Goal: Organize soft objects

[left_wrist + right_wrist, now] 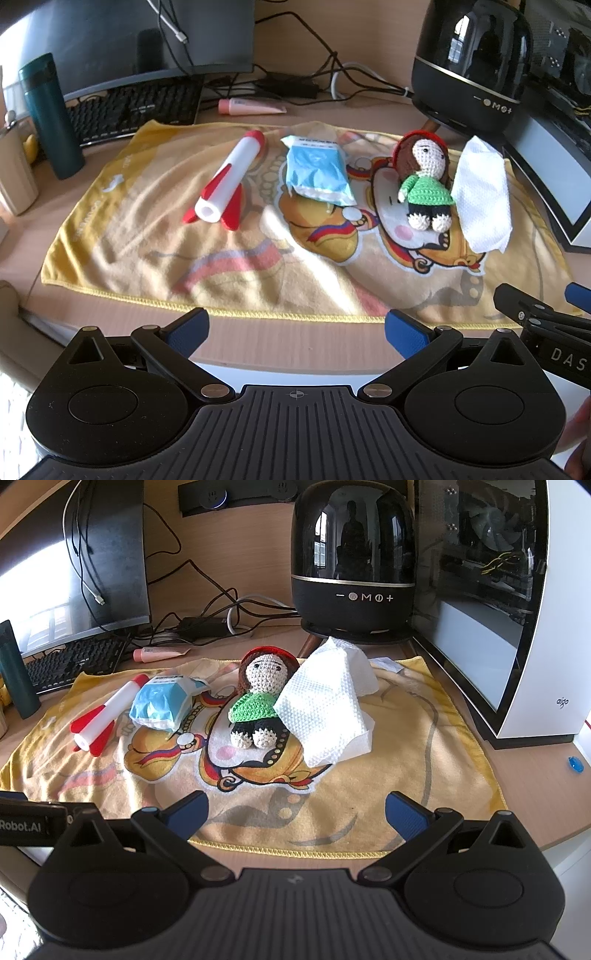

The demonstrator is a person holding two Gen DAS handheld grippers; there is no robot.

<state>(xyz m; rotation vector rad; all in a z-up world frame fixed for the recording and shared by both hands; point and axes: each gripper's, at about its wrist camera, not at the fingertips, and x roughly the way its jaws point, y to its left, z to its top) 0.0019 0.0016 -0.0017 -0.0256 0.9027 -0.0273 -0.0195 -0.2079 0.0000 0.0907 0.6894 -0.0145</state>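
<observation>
Four soft items lie in a row across a yellow cartoon-print towel (pixel 122 236) spread on a wooden worktop (pixel 295 350). From left to right: a red-and-white toy rocket (pixel 227 181) lying on its side with its open end towards the near edge, a blue-and-white tissue packet (pixel 317 171), a crocheted doll (pixel 424 177) in a green top and red hat, and a crumpled white paper towel (pixel 482 195) touching the doll's right side. In the right wrist view the paper towel (pixel 325 716) leans against the doll (pixel 260 701).

The left tool (pixel 295 328) hovers at the towel's near edge, its blue-padded fingers (pixel 186 328) spread wide and holding nothing. The right tool (pixel 295 812) sits just to its right, likewise spread wide and empty, over the near hem of the towel (pixel 461 760).

Beyond the towel stand a black keyboard (pixel 133 110), a dark green flask (pixel 50 114) at far left, a pink tube (pixel 251 107), a tangle of cables (pixel 325 77) and a glossy black speaker (pixel 352 561). A white computer case (pixel 532 686) fills the right side.
</observation>
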